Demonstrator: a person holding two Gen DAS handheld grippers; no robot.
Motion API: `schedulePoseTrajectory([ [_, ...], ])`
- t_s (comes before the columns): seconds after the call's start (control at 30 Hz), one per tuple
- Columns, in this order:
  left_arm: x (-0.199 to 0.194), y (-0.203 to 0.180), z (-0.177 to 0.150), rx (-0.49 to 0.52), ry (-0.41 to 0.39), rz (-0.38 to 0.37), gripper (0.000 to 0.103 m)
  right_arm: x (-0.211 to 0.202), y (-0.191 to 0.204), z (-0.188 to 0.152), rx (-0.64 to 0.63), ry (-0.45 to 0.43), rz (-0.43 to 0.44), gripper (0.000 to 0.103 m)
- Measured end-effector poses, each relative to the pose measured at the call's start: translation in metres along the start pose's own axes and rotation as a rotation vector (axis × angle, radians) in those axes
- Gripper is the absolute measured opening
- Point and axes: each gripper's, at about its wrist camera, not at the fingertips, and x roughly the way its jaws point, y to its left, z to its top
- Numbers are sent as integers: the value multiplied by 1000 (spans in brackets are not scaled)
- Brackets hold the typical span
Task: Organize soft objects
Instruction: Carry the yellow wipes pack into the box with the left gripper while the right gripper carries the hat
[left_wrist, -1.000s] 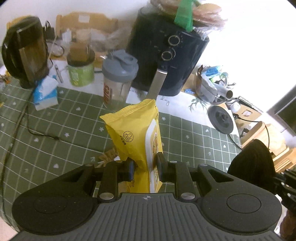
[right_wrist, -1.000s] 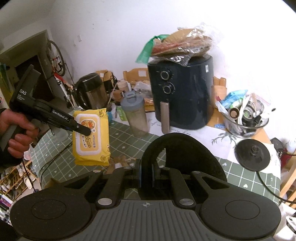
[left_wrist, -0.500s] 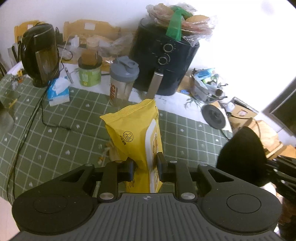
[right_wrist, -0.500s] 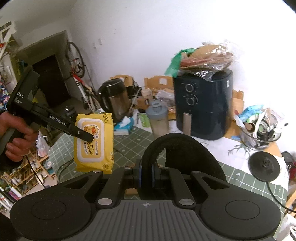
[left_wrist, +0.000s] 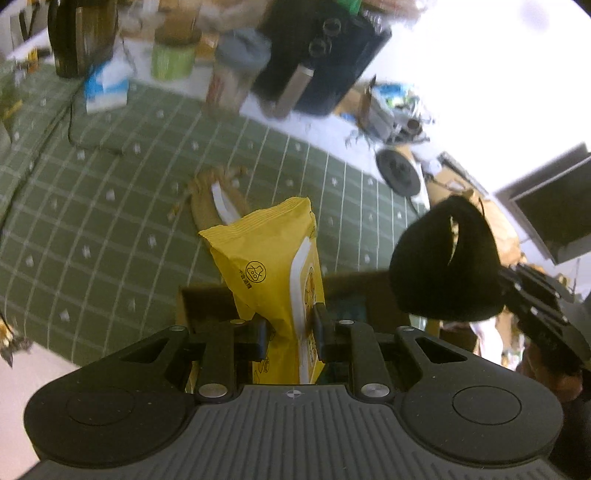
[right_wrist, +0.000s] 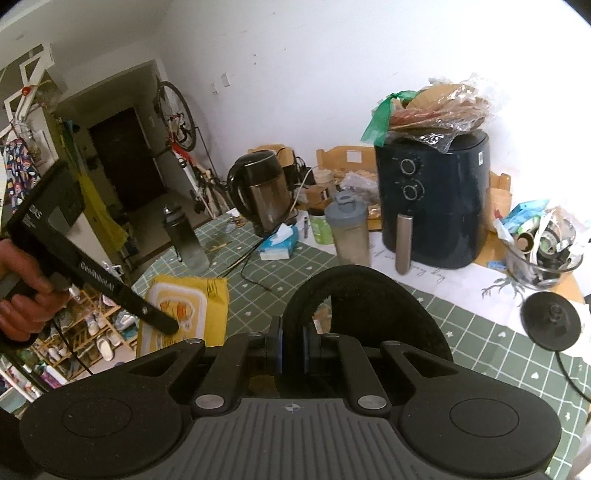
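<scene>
1. Table (right_wrist: 476, 321), under a green grid-pattern cloth with small white motifs; both grippers are held above it.
2. Air fryer (right_wrist: 432, 199), dark, two dials, at the rear of the table; a clear bag of flat brown items (right_wrist: 439, 110) lies on top.
3. Cardboard box (left_wrist: 207, 306), open, seen below the left gripper at the table's near edge in the left wrist view; its contents cannot be made out.
4. Left gripper (left_wrist: 290, 334): jaws narrowly parted and clamped on the lower part of the yellow wet-wipes pack (left_wrist: 273, 273), held upright above the box. In the right wrist view white lettering runs along its finger, too blurred to read with certainty.
5. Wipes pack: white flap lid; a round prohibition symbol with small characters, illegible.
6. Right gripper (right_wrist: 291, 349): jaws fully clenched on the edge of the black soft band (right_wrist: 369, 310), which loops upward, clear of the table.
7. Grey-lidded shaker bottle (right_wrist: 349, 229), beside the fryer; label unreadable.
</scene>
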Motion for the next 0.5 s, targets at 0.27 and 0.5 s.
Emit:
schedulePoseTrajectory([
  [0.27,26,18,-17,-101,186,-50,29,-1,6,-9,-6,23,33,12],
  [0.5,8,0,-31,-16,63,40,60,-3,12,-18,-7,39,53,12],
])
